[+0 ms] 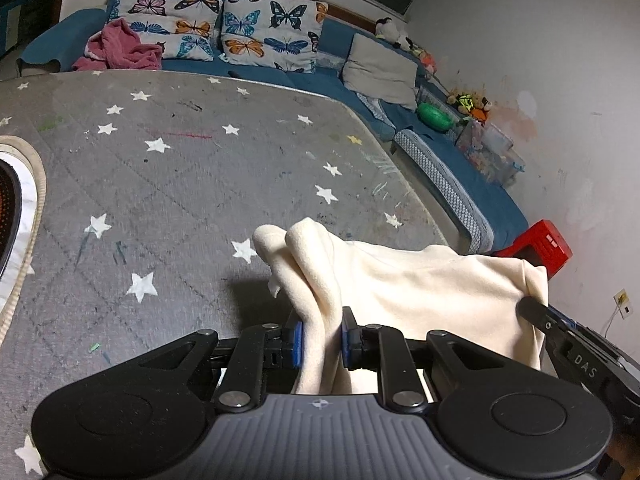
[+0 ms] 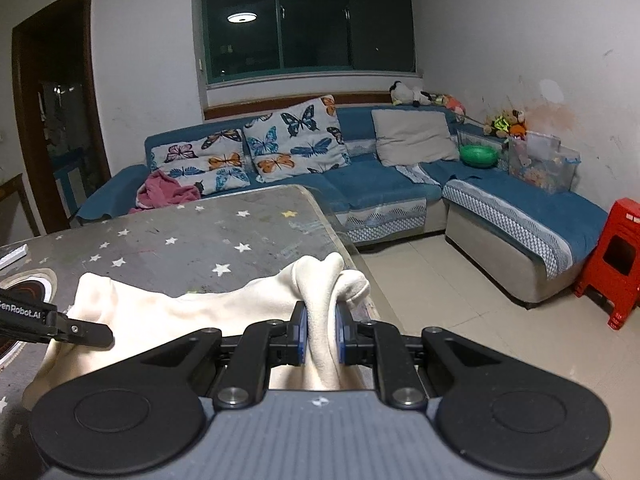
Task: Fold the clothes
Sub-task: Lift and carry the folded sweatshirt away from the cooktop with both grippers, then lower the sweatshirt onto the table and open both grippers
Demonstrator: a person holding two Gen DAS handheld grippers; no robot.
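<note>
Table (image 1: pixel 168 184), grey with stars; a cream garment (image 1: pixel 420 292) is held above its near right corner, stretched between two grippers. Left gripper (image 1: pixel 320 342) is clamped on one bunched edge; right gripper (image 2: pixel 320 338) is clamped on the other (image 2: pixel 320 292). Risks, judged: bunched fleece may slip from the pads if pulled taut; uneven lowering would skew the fold; cloth near the table edge could slide off toward the floor (image 2: pixel 432 280). Surroundings: blue sofa (image 2: pixel 380 184) behind; a dark rimmed object (image 1: pixel 16 208) at the table's left limits spreading room; red stool (image 2: pixel 620 256) well apart.
</note>
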